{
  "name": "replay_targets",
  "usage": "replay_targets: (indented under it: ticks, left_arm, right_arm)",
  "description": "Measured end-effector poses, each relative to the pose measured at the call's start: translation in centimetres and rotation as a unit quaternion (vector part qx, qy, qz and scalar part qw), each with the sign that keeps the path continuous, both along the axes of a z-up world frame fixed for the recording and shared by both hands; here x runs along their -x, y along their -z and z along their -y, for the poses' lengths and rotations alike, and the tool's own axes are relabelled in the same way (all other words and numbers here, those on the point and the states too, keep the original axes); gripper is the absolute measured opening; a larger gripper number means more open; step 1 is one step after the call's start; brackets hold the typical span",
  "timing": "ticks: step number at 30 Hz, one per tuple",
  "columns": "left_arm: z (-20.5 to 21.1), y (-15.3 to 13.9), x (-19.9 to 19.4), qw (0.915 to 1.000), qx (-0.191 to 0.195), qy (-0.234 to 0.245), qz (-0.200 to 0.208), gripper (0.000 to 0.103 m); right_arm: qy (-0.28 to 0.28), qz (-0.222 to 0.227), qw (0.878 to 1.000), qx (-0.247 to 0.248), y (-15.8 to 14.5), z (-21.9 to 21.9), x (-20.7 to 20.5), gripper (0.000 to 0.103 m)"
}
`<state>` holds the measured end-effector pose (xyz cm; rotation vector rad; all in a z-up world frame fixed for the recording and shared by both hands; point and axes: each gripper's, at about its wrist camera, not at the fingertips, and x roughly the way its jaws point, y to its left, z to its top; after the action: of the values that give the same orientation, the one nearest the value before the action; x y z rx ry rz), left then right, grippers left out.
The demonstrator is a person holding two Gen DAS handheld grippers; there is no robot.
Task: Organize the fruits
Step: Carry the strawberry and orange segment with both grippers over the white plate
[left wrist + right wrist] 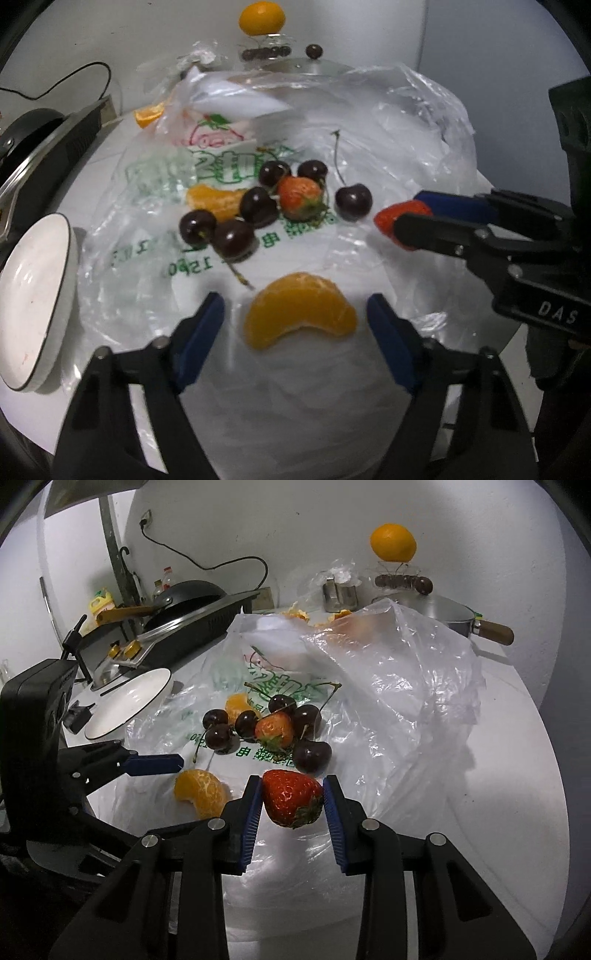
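Fruit lies on a clear plastic bag (388, 122) on a white table. My right gripper (291, 795) is shut on a red strawberry (291, 797); it also shows in the left wrist view (402, 221), where the strawberry (386, 218) sticks out of its tips. My left gripper (295, 314) is open, its jaws either side of an orange segment (299, 310), which also shows in the right wrist view (201, 790). Several dark cherries (258, 206), a second strawberry (299, 197) and another orange segment (214, 201) lie in a cluster beyond.
A white plate (33, 314) stands at the left (129, 701). A whole orange (261, 17) sits on a glass stand with cherries at the back. A pot with a wooden handle (493, 631) is back right; a wok and stove (184, 602) are back left.
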<state>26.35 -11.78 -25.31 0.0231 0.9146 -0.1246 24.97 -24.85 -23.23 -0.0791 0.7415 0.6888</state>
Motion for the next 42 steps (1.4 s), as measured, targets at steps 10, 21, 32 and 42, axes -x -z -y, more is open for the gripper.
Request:
replay_targets:
  ticks: [10,21,32,42]
  left_arm:
    - [0.3,-0.1,0.2,0.9999,-0.006,0.011,-0.001,0.057]
    - [0.7,-1.0,1.6,0.9994,0.0,0.033,0.015,0.052]
    - [-0.8,-3.7,2.8,0.9982,0.012,0.033,0.049,0.052]
    - [-3.7,-5.6,4.1,0.9962,0.024,0.019,0.081,0.052]
  right_arm:
    - [0.005,0.006,1.0,0.016,0.6,-0.2,0.3,0.036]
    - [0.01,0.001,0.999,0.053,1.9,-1.2,0.4,0.044]
    - [0.021,0.021,0.998,0.051,0.2,-1.4,1.5,0.037]
    - [0.013,0.048,0.998,0.044,-3.0,-3.6,3.2,0.037]
